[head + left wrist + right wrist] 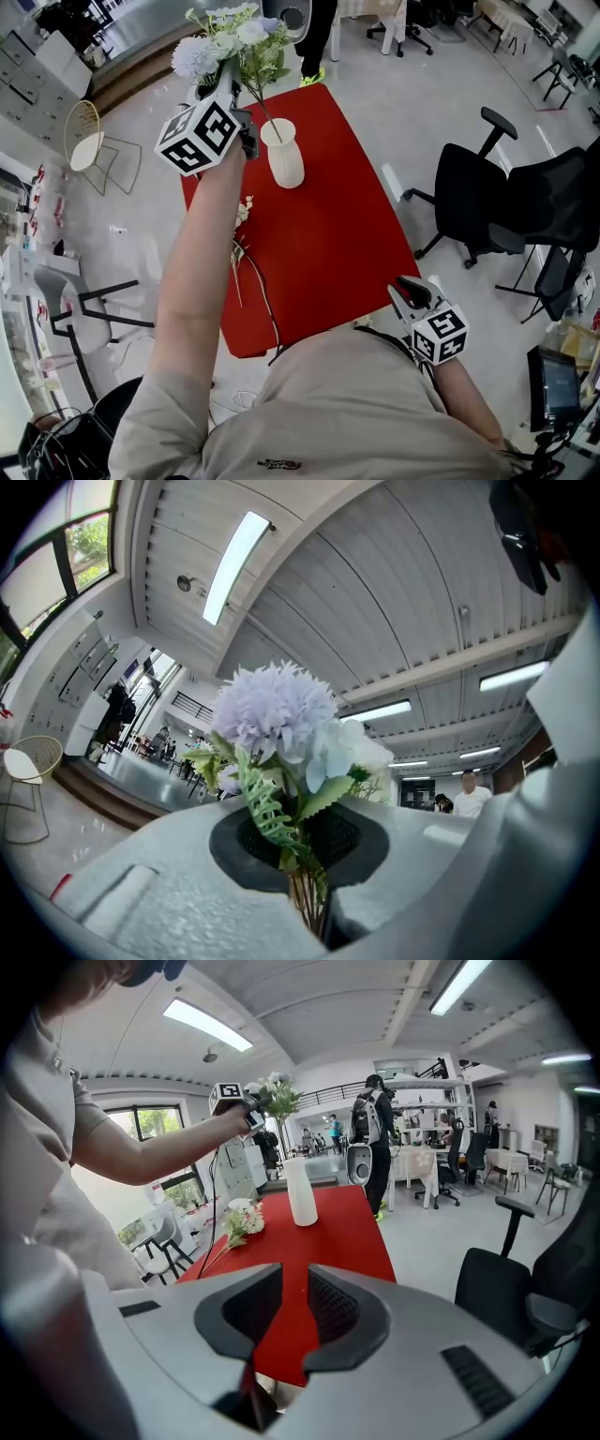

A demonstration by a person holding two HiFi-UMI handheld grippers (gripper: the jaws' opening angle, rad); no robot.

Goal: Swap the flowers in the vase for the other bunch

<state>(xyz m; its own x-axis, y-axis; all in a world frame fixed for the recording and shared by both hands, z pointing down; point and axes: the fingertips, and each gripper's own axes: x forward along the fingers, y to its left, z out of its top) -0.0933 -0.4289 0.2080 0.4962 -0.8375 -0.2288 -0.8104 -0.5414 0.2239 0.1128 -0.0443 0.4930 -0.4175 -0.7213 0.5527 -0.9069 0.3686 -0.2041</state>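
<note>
Head view: left tongs (231,82) clamp fluffy bouquet (225,42) near smooth vase (284,155).

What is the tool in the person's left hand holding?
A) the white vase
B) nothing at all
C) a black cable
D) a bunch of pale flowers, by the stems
D: the left gripper has its jaws closed on the stems of the bunch of pale flowers, held up in the air, while the white vase stands by itself on the red table.
</note>
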